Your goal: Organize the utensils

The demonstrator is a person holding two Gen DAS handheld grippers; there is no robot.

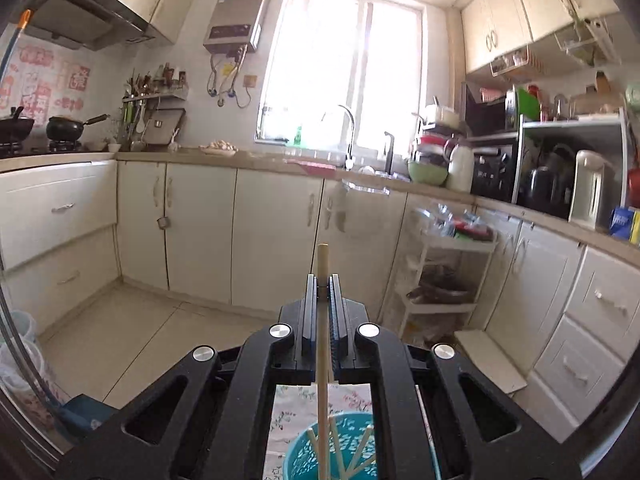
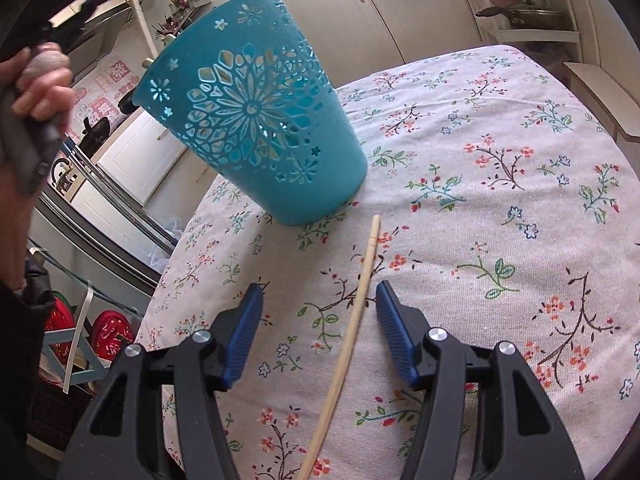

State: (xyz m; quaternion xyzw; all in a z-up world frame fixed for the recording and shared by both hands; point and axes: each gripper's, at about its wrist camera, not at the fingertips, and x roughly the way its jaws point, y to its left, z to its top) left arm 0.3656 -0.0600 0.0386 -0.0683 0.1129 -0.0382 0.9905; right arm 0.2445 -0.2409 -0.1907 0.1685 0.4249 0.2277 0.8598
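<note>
your left tool (image 1: 322,280) is clamped tight on one chopstick (image 1: 322,320), held up above the teal holder (image 1: 348,448), where several more chopsticks stand. past it the kitchen opens out: cream cabinets (image 1: 200,224) run along the walls under a beige counter, a bright window (image 1: 344,68) sits over the tap, a water heater (image 1: 236,18) hangs beside it, and black pans (image 1: 66,128) rest on the stove at the left. a white trolley (image 1: 444,276) stands against the cabinets on the right.

your right tool (image 2: 318,304) points down at the worktop (image 2: 500,184), a round top under a cloth printed with small flowers and twigs. its blue pads stand wide apart, and a second chopstick (image 2: 352,328) lies flat on the cloth between them, touched by neither. the teal holder (image 2: 256,120), cut through with a flower pattern, stands on the cloth just beyond that chopstick's far tip. your left hand (image 2: 40,84) shows at the upper left of this view.
</note>
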